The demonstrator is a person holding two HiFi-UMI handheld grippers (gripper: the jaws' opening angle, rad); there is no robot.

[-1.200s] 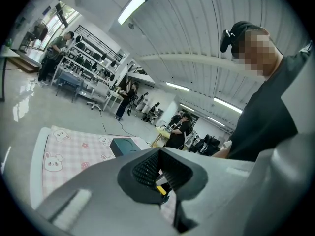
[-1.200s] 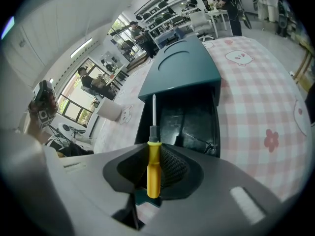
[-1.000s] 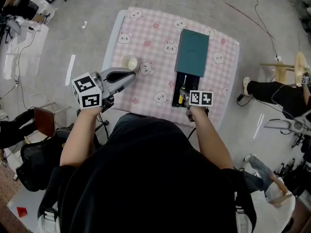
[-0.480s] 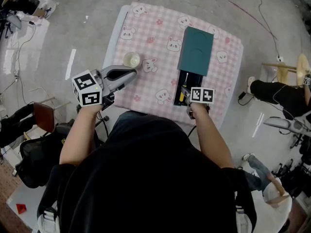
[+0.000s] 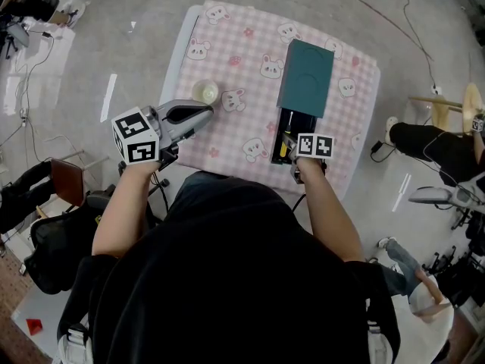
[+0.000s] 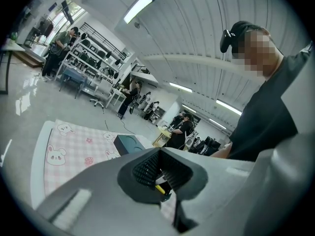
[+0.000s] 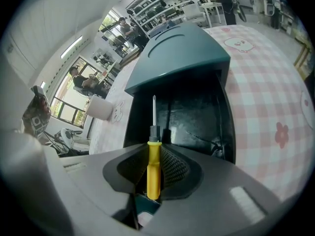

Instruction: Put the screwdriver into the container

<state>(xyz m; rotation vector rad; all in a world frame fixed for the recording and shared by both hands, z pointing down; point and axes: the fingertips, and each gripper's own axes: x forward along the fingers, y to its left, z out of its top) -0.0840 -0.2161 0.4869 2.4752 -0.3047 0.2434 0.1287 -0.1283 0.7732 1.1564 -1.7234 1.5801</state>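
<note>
Gripping the screwdriver [image 7: 153,177] by its yellow handle, your right gripper [image 7: 153,154] is clenched on the tool. The metal shaft runs forward out of the jaws and points into the container [image 7: 227,113]. That container is a dark, open tray, and its teal lid [image 7: 179,48] is slid back over the far half, so the near half is exposed. From the head view, the right gripper [image 5: 301,155] sits at the container's near end, with the screwdriver [image 5: 284,145] over the open part. Whether the tip touches the tray floor cannot be told.

Your left gripper [image 6: 160,169] has its pads pressed together on nothing. It hangs well to the left of the container [image 5: 276,136], at the near left edge of the pink checked counter [image 5: 242,59]. A small white cup [image 5: 204,92] stands left of the container, just beyond that gripper's tips [image 5: 206,112].

By my reading, the pickup and the carry are done and the tool is lined up with the opening. What is left is to lower it onto the tray floor and let go. The task is not finished while the jaws hold the handle.
</note>
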